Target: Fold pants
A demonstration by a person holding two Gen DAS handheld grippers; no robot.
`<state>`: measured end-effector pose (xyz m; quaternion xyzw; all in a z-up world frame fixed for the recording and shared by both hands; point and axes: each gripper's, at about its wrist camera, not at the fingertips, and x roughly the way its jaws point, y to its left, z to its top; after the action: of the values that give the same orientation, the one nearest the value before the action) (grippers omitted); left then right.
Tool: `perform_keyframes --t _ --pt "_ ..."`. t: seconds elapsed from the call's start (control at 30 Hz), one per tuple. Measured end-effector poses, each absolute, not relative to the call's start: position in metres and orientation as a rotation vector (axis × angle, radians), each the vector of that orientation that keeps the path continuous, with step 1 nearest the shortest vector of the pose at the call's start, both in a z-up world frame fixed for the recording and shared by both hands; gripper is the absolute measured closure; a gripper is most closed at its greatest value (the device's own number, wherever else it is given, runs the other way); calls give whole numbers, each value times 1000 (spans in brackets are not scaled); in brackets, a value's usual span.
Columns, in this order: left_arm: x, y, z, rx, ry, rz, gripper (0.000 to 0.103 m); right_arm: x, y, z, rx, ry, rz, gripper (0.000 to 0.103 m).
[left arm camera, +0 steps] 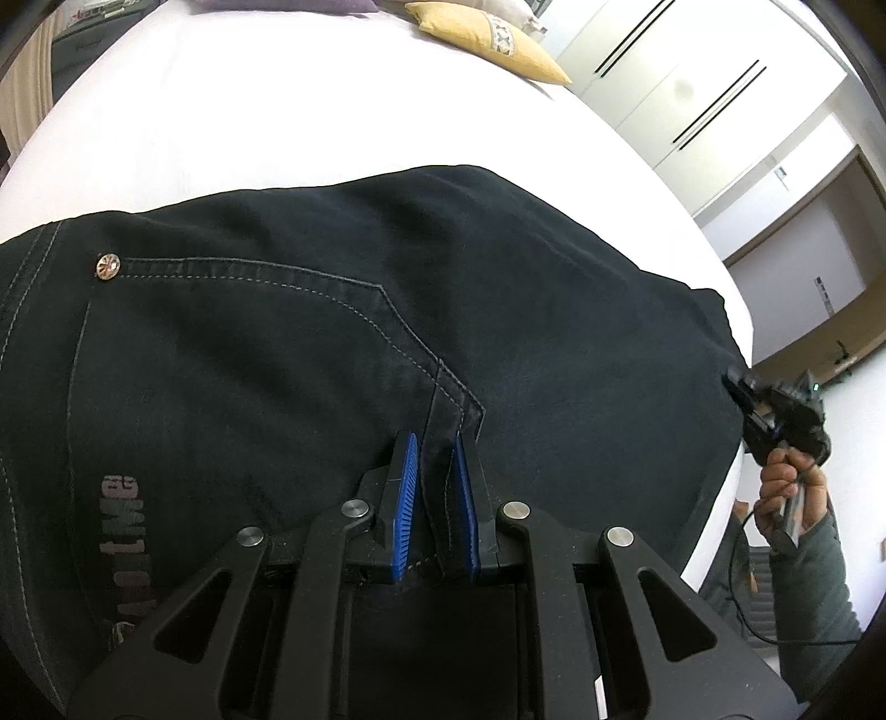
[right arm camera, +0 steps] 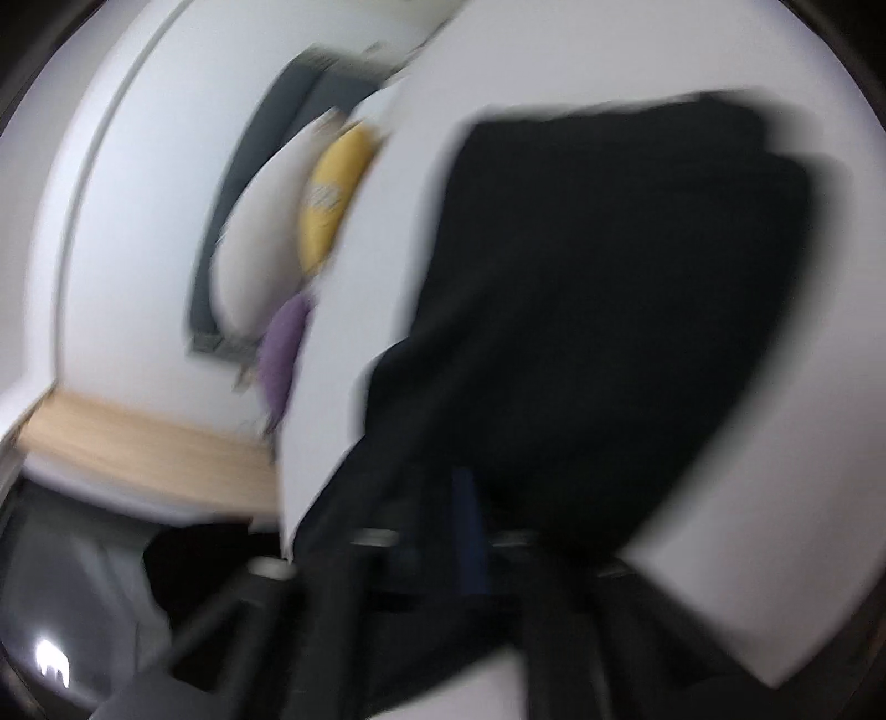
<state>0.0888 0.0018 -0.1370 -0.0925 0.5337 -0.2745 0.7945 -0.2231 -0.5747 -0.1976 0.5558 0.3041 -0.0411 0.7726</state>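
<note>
- On the white bed (left arm camera: 277,111), dark pants (left arm camera: 332,343) lie spread across the near part, hip pocket with rivet and stitching facing up, lettering near the left edge
- left gripper (left arm camera: 434,476) has a seam edge of the pants between its blue pads (left arm camera: 407,498); jaws look closed onto that fabric fold, or close to it
- right gripper (left arm camera: 775,410) seen from the left wrist view at the far right end of the pants, at the bed edge, held by the person's hand (left arm camera: 786,487); it touches or bites the cloth end, too small to tell which
- right wrist view is heavily motion-blurred; dark cloth sits around the fingers, but jaw state cannot be told there
- yellow pillow (left arm camera: 487,39) and purple cushion (right arm camera: 282,343) well apart from the pants, near the head of the bed
- progress, my read: pants already look narrowed to a single band, maybe legs laid together; hard to confirm with the blur
- left to do, judging from this: bring one end over the other, flatten, release both grippers
- risk: seam slipping out of the pads mid-lift
</note>
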Motion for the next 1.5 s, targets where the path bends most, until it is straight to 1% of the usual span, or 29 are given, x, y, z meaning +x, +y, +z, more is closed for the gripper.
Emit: perform_keyframes --t 0.1,0.13,0.17,0.2,0.3,0.37,0.4,0.43,0.6,1.0,1.07,1.1,1.2,1.27,1.33,1.37,1.4,1.5 --pt "91 -1 -137 -195 1146 -583 89 -301 -625 -197 1255 527 -267 103" --pt "91 -3 -136 -189 1146 -576 89 -314 -638 -197 1258 504 -326 103" --pt "90 -4 -135 -179 1146 -569 89 -327 -645 -194 1254 497 -382 89" --pt "88 -7 -133 -156 1143 -559 89 -341 -651 -186 1232 500 -463 71" --pt "81 -18 -122 -114 1126 -534 89 -359 -644 -165 1246 405 -385 59" --pt "77 -24 -115 -115 1105 -538 86 -359 -642 -163 1276 395 -295 50" --pt "75 -27 -112 -124 1097 -556 86 -344 -634 -161 1283 399 -269 49" --pt "73 -33 -109 -126 1089 -575 86 -320 -618 -162 1283 414 -253 49" --pt "65 -53 -93 -124 1048 -641 86 -278 -610 -184 1361 477 -240 49" --pt "69 -118 -85 -96 1062 -763 86 -245 -588 -195 1482 319 -147 49" --pt "72 -132 -88 -84 1070 -781 86 -254 -583 -195 1488 295 -136 50" --pt "73 -135 -90 -76 1083 -782 86 -250 -584 -197 1483 298 -143 51" --pt "80 -149 -111 -47 1169 -757 86 -234 -584 -196 1461 307 -156 51" --pt "79 -145 -121 -71 1176 -748 86 -235 -587 -191 1429 324 -162 53" --pt "77 -137 -124 -94 1176 -754 86 -227 -588 -187 1401 352 -172 65" --pt "76 -136 -124 -96 1176 -759 86 -224 -589 -187 1391 368 -183 85" --pt "75 -134 -127 -99 1178 -763 86 -220 -590 -189 1382 400 -204 93" --pt "77 -127 -129 -133 1208 -767 86 -222 -590 -195 1385 398 -216 94"
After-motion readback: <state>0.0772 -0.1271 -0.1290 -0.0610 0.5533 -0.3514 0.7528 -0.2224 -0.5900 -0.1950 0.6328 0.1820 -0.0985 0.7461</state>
